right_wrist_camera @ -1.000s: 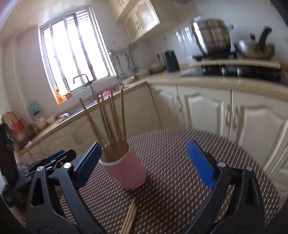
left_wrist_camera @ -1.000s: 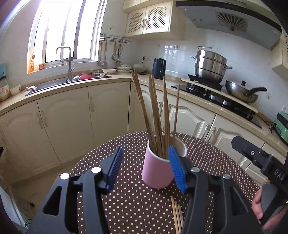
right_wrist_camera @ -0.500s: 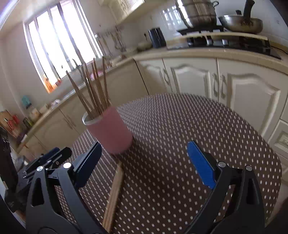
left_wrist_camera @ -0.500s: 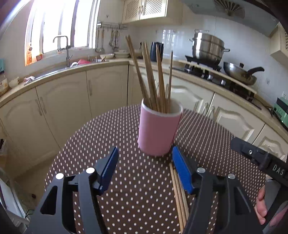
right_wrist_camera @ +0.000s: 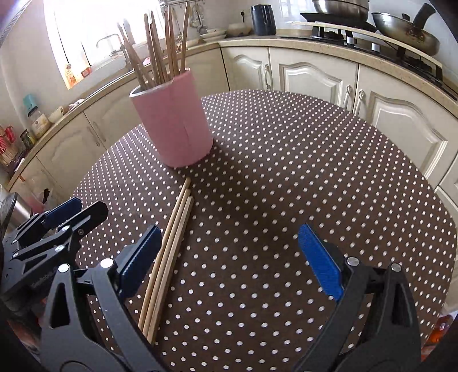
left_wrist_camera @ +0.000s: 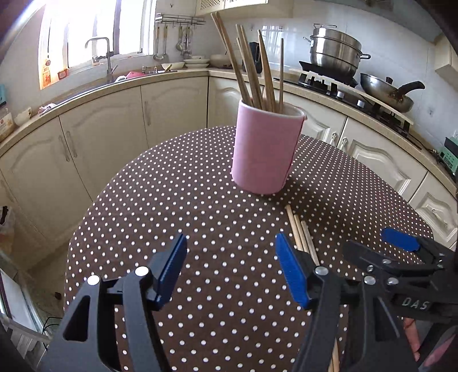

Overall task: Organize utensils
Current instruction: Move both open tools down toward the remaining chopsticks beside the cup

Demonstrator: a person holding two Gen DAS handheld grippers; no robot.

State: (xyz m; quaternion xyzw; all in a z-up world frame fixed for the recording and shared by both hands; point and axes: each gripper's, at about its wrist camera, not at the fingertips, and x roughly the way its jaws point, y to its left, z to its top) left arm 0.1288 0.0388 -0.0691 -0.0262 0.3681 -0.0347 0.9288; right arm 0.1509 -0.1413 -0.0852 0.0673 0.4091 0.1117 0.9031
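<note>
On the dotted brown worktop (right_wrist_camera: 286, 160), just in front of the pink holder (right_wrist_camera: 176, 123), I see the loose chopsticks (right_wrist_camera: 169, 251) lying flat in a tight bundle, side by side. Their far ends point at the base of the holder and stop just short of it; their near ends run under my right gripper (right_wrist_camera: 229, 257), passing beneath its left finger. In the left wrist view the same chopsticks (left_wrist_camera: 300, 231) lie to the right of my left gripper (left_wrist_camera: 232, 271), partly hidden behind its right finger.

The holder (left_wrist_camera: 264, 148) stands upright on the worktop and carries a sheaf of brown chopsticks (left_wrist_camera: 254, 68) that fan out above its rim.

Both sets of jaws are spread apart and hold nothing. The left gripper (right_wrist_camera: 61, 217) shows at the left edge of the right wrist view, close beside the bundle, and the right gripper's blue pad (left_wrist_camera: 400, 240) shows at the right of the left wrist view. Each tool crowds the other near the bundle.

Beyond the worktop a row of cream cabinets (left_wrist_camera: 100, 128) curves round the room. On the stove side sit a steel steamer pot (left_wrist_camera: 335, 51) and a wok (right_wrist_camera: 406, 28); a black kettle (right_wrist_camera: 263, 20) stands in the corner, and a faucet (left_wrist_camera: 106, 54) rises below the bright window.
</note>
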